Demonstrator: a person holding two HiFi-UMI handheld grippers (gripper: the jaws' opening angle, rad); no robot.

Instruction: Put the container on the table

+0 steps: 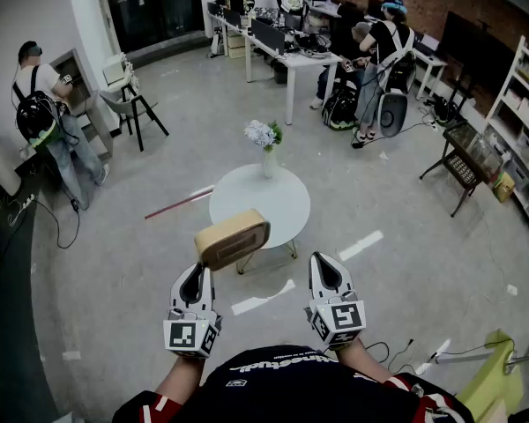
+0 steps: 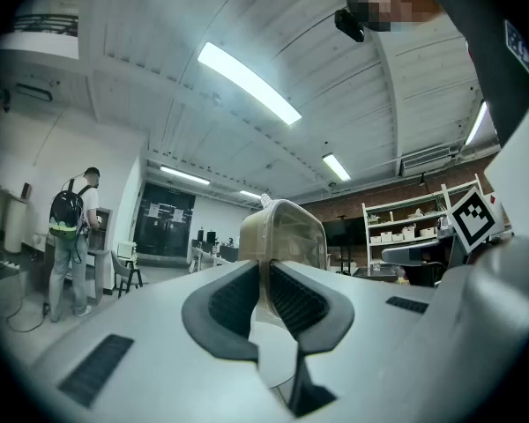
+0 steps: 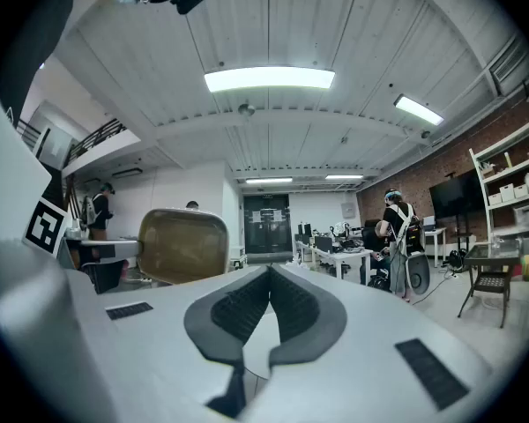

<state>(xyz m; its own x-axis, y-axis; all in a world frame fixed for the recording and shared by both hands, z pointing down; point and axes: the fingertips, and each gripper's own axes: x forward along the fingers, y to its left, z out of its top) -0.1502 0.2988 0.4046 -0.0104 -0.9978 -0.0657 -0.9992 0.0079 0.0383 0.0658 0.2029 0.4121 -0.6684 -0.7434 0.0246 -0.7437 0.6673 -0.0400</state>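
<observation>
The round white table [image 1: 278,203] sat mid-frame, its lower-left rim hidden behind the tan container [image 1: 232,239]. The left gripper [image 1: 194,276] held the container aloft, jaws clamped on its near edge. The right gripper [image 1: 325,270] had its jaws pressed together, empty.

Near rim of table [image 1: 263,208] behind container [image 1: 232,239]

Jaws of the right tongs [image 3: 269,271] are together, pads meeting, with nothing between them. A tan translucent container [image 3: 183,247] sits off to the left, apart from them. Far right, a person [image 3: 397,236] stands by a white desk [image 3: 339,256]. Shelf [image 3: 511,201] against a brick wall.
</observation>
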